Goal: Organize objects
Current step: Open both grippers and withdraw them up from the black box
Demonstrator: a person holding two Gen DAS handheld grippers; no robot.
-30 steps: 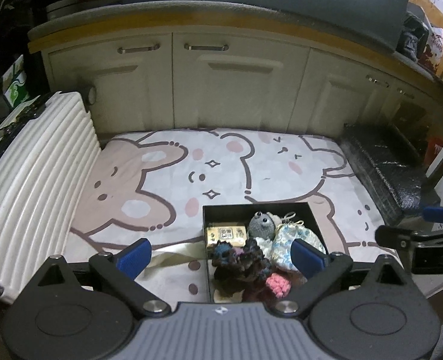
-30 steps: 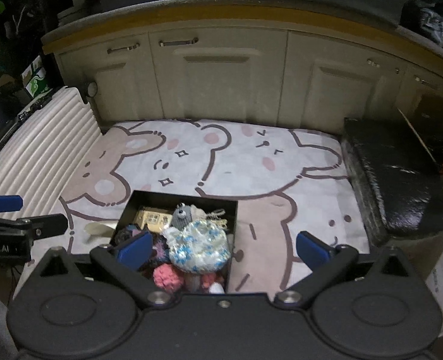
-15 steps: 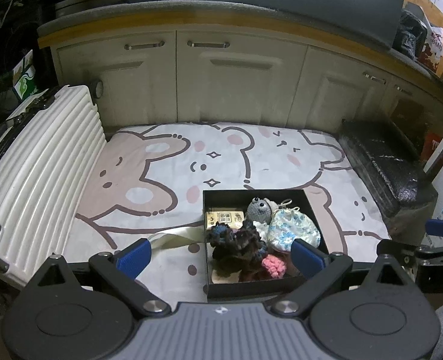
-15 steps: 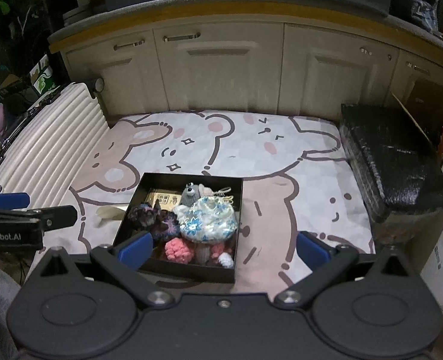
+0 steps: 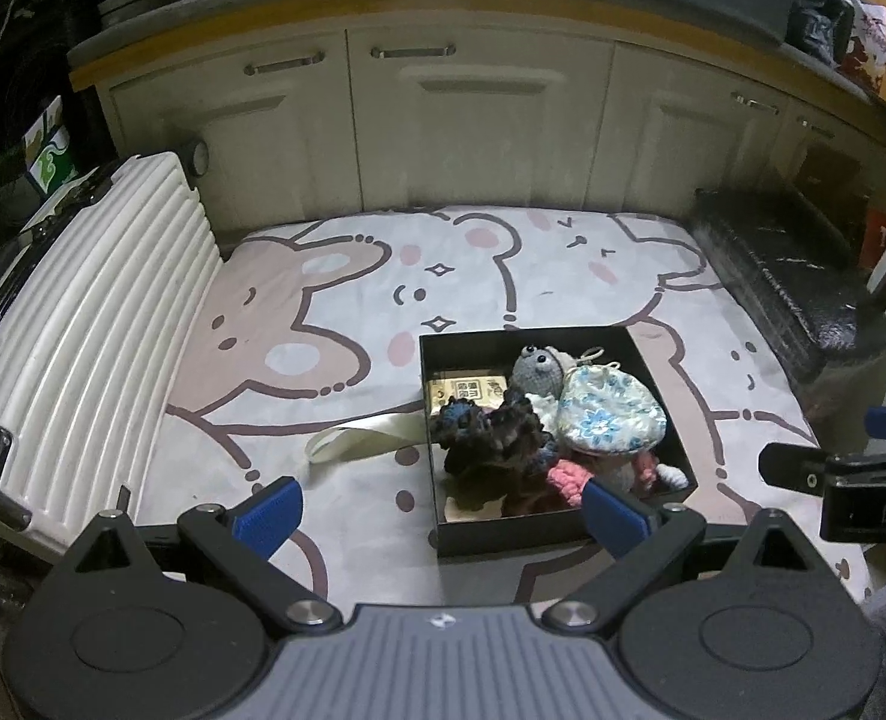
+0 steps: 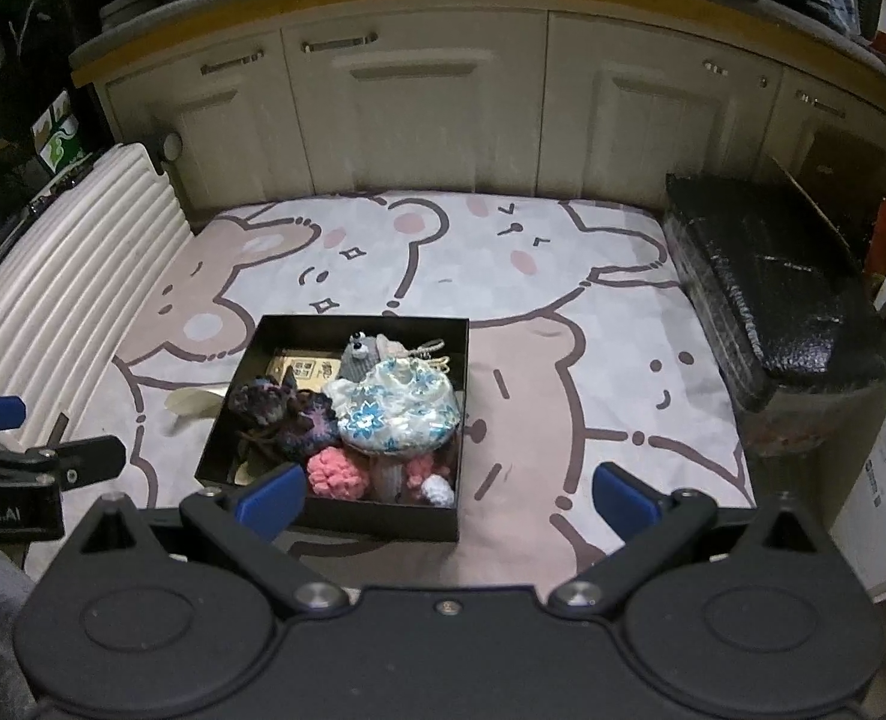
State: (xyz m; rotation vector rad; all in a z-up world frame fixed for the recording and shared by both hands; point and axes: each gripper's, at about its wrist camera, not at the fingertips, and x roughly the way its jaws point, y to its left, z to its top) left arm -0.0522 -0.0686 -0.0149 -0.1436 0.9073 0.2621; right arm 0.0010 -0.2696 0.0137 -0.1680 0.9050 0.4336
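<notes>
The square black cardboard box [image 6: 335, 516] on the bear-print mat [image 6: 562, 312] holds every small crocheted and fabric trinket [image 6: 395, 402]; left gripper [image 5: 437, 507] and right gripper [image 6: 448, 495] hover wide open, empty.

One black box [image 6: 335, 513], one suitcase [image 5: 83, 324], two tools [image 5: 437, 510].

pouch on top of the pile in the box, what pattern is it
The pouch is white with blue flowers; the right wrist view shows it best.
</notes>
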